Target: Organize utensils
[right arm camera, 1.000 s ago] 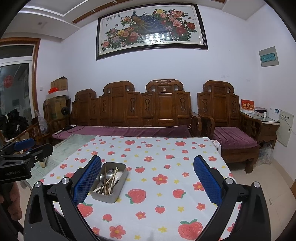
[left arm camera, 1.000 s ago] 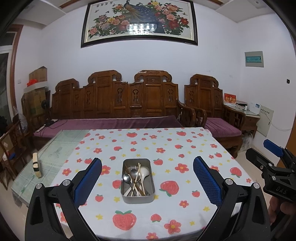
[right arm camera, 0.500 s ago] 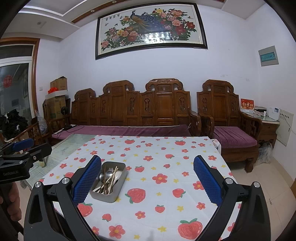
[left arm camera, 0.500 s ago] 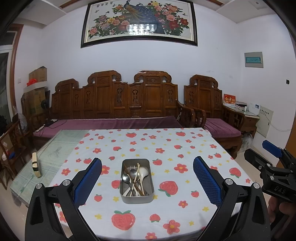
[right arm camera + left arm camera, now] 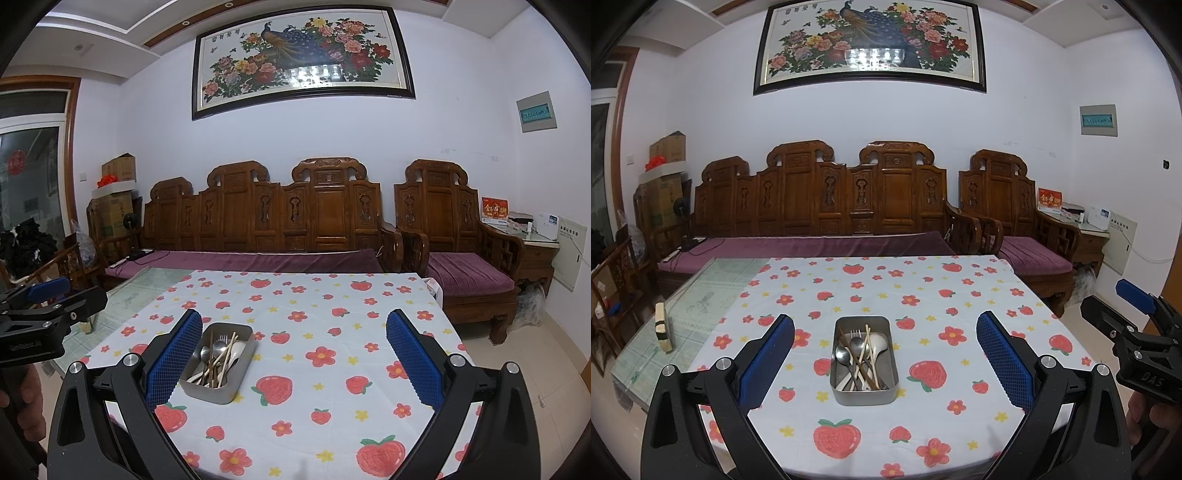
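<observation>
Holding both grippers, left [image 5: 884, 360] and right [image 5: 293, 360], above the counter [image 5: 923, 435], jaws wide open and empty; utensils [image 5: 860, 356] lie jumbled in a metal tray [image 5: 864, 398].

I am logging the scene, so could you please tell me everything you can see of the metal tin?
The tin is a shallow rectangular tray of dull grey metal with rounded corners, open-topped, lying flat on the cloth. It holds a jumble of spoons, a fork and chopsticks. Neither open gripper touches it.
</observation>
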